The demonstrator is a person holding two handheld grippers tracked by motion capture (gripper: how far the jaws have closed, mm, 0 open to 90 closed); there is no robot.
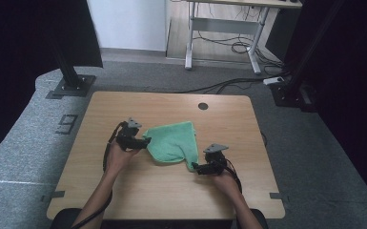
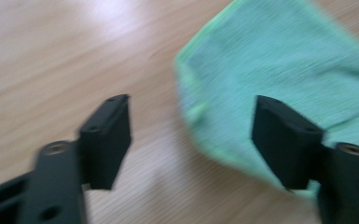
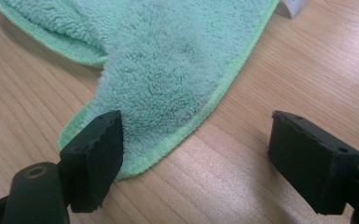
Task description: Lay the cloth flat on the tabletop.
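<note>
**Green cloth half folded, both hand-held grippers open beside it**

Black jaws stand wide apart on our left hand-held gripper (image 1: pixel 143 141), and nothing is between them: in the left gripper view the bare wood shows in the gap, with the near corner of the green cloth (image 2: pixel 279 70) just ahead and running under the right-hand jaw. Our right hand-held gripper (image 1: pixel 196 167) is also spread wide and grips nothing; in the right gripper view one jaw sits over the cloth's hemmed lower corner while the other hangs above bare wood.

Outward from there, the cloth (image 1: pixel 174 142) lies in the middle of the worktop (image 1: pixel 124 191), between our two hand-held grippers. The left one is at its left edge, the right one at its lower right corner, both just beside the fabric or touching it; we cannot tell which.

We judge the folding to be partway along. One layer already lies doubled over another, with a folded edge visible in the right gripper view, yet the shape is uneven, with a tail trailing toward our right hand-held gripper. What is left, as we read it, is to take the corners again, fold once more and square the edges.
</note>
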